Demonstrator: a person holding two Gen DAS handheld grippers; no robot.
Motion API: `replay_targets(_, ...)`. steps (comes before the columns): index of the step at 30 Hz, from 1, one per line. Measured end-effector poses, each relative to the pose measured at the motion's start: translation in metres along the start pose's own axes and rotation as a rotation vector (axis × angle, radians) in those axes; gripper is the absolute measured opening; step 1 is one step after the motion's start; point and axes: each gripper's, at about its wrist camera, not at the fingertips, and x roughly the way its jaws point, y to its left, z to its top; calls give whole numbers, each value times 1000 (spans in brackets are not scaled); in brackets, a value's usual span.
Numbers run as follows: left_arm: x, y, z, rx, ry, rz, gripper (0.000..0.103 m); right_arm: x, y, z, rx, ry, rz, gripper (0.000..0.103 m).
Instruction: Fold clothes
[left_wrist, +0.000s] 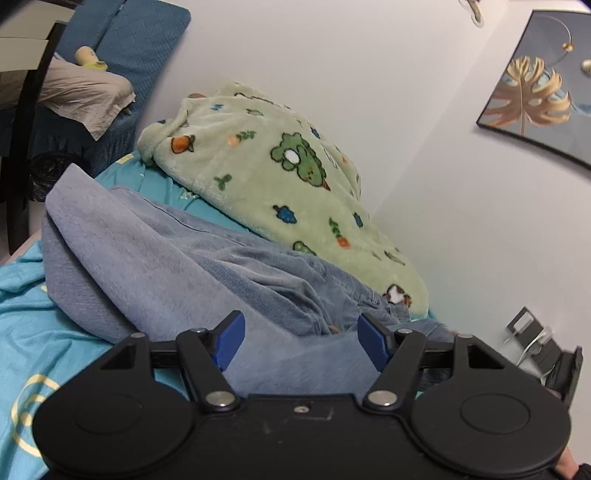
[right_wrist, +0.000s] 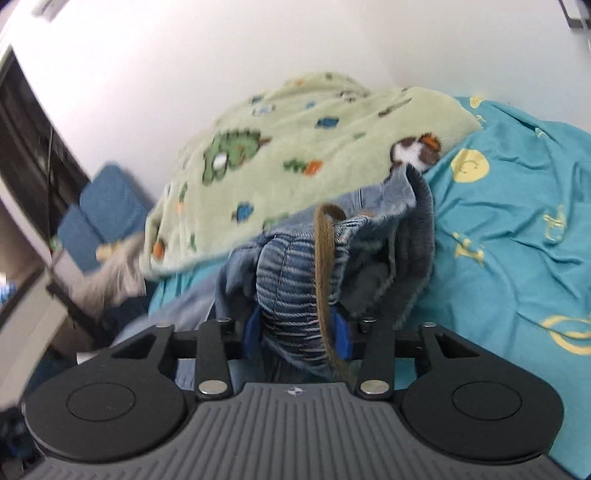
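A pair of light blue jeans (left_wrist: 207, 266) lies folded over on a teal bedsheet (left_wrist: 26, 321). My left gripper (left_wrist: 301, 341) is open, its blue fingers (left_wrist: 231, 339) standing apart just above the jeans' cloth, holding nothing. My right gripper (right_wrist: 299, 332) is shut on the jeans' gathered elastic waistband (right_wrist: 291, 280), where a brown drawstring (right_wrist: 325, 266) hangs down over it. The waistband is lifted and bunched; its dark fleece lining (right_wrist: 417, 236) shows on the right.
A green fleece blanket with animal prints (left_wrist: 280, 177) is heaped against the white wall behind the jeans; it also shows in the right wrist view (right_wrist: 295, 144). A blue sofa (left_wrist: 122, 44) with beige cloth stands far left. A framed picture (left_wrist: 535, 88) hangs right.
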Motion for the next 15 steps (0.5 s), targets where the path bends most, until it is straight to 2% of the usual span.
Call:
replay_targets(6, -18, -5, -1, -5, -26, 3, 65, -10, 3, -19, -7, 171, -50, 4)
replay_targets(10, -28, -6, -4, -4, -31, 8, 65, -13, 1, -28, 40, 194, -110, 4)
replay_targets(12, -30, -6, -6, -8, -24, 14, 65, -19, -2, -30, 87, 173, -127, 9)
replay_targets(15, -31, -6, -10, -18, -14, 21, 65, -22, -20, -36, 315, 166, -68, 17)
